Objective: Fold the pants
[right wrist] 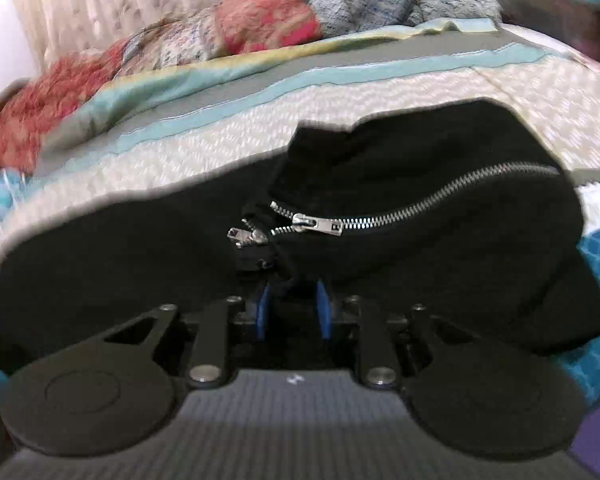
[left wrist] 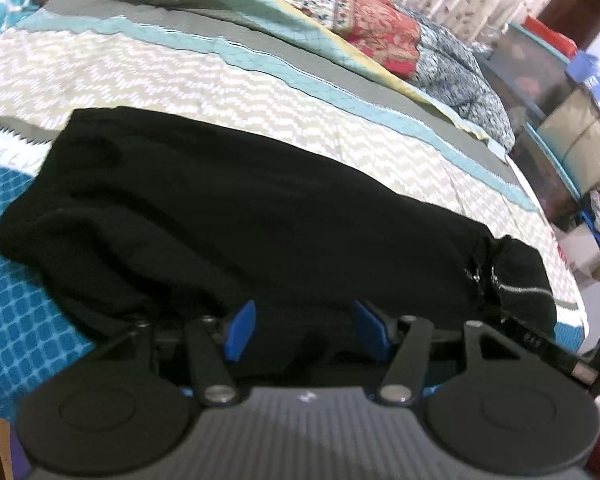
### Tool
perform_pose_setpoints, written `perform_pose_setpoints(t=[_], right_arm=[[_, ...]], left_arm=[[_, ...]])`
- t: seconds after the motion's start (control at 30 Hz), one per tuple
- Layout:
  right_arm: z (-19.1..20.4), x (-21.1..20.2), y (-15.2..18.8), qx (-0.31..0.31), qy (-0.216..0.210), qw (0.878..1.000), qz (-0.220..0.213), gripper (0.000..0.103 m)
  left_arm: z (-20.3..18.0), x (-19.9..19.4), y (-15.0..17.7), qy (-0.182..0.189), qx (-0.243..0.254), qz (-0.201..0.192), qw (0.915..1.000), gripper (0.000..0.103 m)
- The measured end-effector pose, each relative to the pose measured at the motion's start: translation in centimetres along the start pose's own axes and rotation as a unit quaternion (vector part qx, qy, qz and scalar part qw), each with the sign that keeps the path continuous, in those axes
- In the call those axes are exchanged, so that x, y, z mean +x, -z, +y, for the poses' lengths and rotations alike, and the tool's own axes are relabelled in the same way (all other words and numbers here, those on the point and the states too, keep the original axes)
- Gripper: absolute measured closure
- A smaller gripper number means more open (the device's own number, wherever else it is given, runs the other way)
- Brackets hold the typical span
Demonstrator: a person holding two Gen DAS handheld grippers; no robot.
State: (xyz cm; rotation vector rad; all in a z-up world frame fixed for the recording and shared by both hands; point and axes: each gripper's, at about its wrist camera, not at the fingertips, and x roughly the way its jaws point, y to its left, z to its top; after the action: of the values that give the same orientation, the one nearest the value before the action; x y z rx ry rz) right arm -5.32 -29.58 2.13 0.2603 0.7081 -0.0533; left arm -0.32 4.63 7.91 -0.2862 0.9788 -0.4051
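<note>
right wrist view: right gripper (right wrist: 291, 312) jaws are seemingly clamped on pants (right wrist: 380, 184) fabric; left gripper (left wrist: 304, 330) jaws are held apart, so one-sided pulling could bunch the fold.

Legible text: almost none. Left wrist view: dark handwritten marks on a white strip of the bedspread (left wrist: 10, 156) at left edge, too blurred to read. Small pale logo mark on each gripper body; not decipherable. Right wrist view: zipper pull (right wrist: 320, 225) bears a stamped mark, unreadable
</note>
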Motion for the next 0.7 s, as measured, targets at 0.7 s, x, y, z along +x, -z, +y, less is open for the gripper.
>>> perform_pose_setpoints(t=[0.7], right_arm=[[22.3, 0.1, -3.3, -0.161, -0.227, 0.96, 0.019, 0.09]], left_arm=[[16.5, -4.4, 1.0, 0.064, -0.266, -0.093, 0.9574, 0.008]])
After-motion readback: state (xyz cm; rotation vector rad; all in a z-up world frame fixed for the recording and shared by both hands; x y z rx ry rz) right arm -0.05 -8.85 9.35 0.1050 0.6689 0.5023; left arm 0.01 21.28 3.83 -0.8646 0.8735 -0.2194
